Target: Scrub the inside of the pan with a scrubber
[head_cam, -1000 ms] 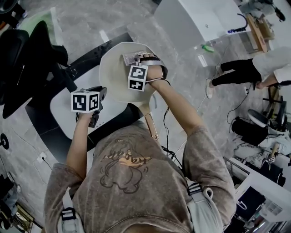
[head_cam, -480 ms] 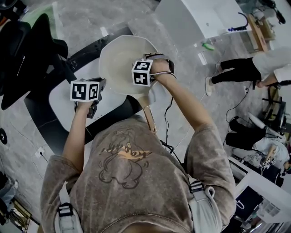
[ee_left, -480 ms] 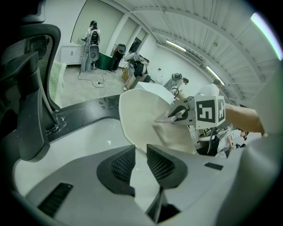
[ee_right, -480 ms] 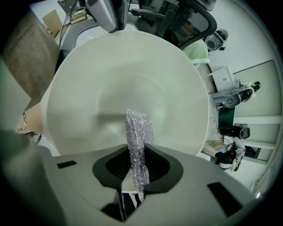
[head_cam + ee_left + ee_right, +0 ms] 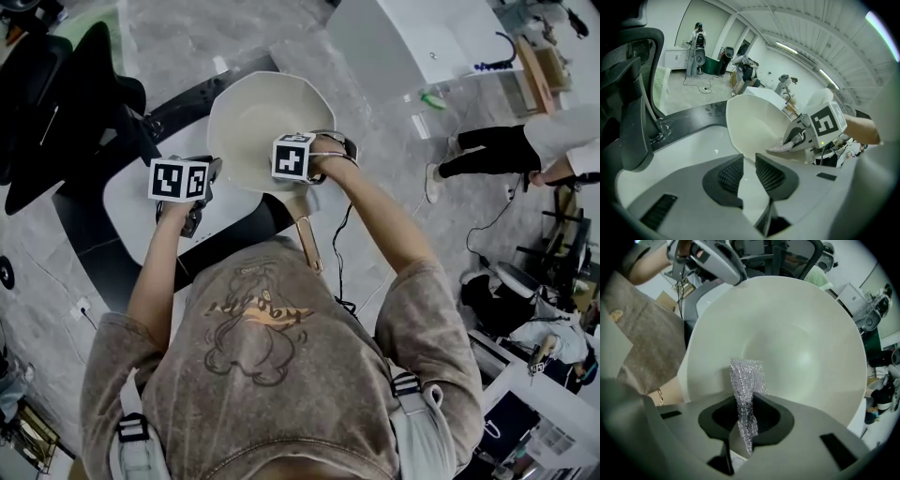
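Right gripper (image 5: 746,405) has swept across the pan (image 5: 801,343) toward the near wall by the handle (image 5: 307,242) and tipped to point down into it, while the left gripper (image 5: 747,169) has kept its place at the pan's left edge. Of the 2 grippers, the right is clenched on a silvery mesh scrubber (image 5: 747,378): the mesh is pinched between the pads, and its free end stands out against the pale inner wall just inside the near rim. The left gripper's jaws stand part-way closed, with the pan's rim running down between the pads, apparently clamped there to steady the tilted pan on the white counter (image 5: 693,143). To scrub well, the mesh should probably be pressed flat against the wall rather than dragged by its tip, and worked in overlapping strokes from rim to centre. The left grip should stay firm so that the pan does not swing under the pressure.
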Tool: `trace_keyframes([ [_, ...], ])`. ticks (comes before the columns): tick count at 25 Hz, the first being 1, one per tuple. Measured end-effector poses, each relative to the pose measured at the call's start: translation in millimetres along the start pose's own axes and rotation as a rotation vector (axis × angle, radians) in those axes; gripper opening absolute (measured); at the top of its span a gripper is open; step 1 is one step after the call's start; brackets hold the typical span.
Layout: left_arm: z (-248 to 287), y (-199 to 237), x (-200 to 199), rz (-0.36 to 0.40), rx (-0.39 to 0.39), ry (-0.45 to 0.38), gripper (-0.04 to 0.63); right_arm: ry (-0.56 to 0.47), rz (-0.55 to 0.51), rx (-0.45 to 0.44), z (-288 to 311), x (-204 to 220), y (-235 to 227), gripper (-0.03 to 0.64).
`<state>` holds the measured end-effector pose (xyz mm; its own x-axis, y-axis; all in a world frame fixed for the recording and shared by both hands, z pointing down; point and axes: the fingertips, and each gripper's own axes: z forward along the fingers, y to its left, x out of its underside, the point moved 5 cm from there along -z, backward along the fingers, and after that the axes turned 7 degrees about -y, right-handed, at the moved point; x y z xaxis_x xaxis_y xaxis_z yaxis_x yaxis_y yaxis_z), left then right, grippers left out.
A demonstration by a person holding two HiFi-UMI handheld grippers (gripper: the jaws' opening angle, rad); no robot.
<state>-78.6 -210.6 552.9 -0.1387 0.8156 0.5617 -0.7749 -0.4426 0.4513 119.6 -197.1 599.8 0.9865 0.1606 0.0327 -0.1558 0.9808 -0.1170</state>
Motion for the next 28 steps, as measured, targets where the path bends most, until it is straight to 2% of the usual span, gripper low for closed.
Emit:
trace_keyframes([
  [2,0.2,0.0,0.3,-0.002,0.0,0.002,0.091,-0.026,0.053,-0.059,1.4,-5.4,8.7,0.089],
  [7,0.6,-0.1,-0.7,-0.002,-0.003,0.002,0.091,-0.123,0.096,-0.172,4.1,-29.5,19.9,0.089],
  [15,1.3,-0.9,-1.1,-0.002,-0.001,0.009,0.091,-0.265,0.198,-0.268,6.1,-69.1,18.8,0.089],
  [19,0.4,-1.2,-1.1,0.001,-0.002,0.008,0.091,-0.325,0.231,-0.252,5.3,-90.3,10.2,0.089],
  [23,0.7,-1.4,-1.0,0.003,0.0,0.011,0.091,-0.375,0.263,-0.2,5.9,-107.7,-4.7,0.089],
  [28,1.1,-0.8,-1.1,0.002,0.005,0.014,0.091,-0.405,0.296,-0.047,8.8,-116.3,-34.3,0.089],
])
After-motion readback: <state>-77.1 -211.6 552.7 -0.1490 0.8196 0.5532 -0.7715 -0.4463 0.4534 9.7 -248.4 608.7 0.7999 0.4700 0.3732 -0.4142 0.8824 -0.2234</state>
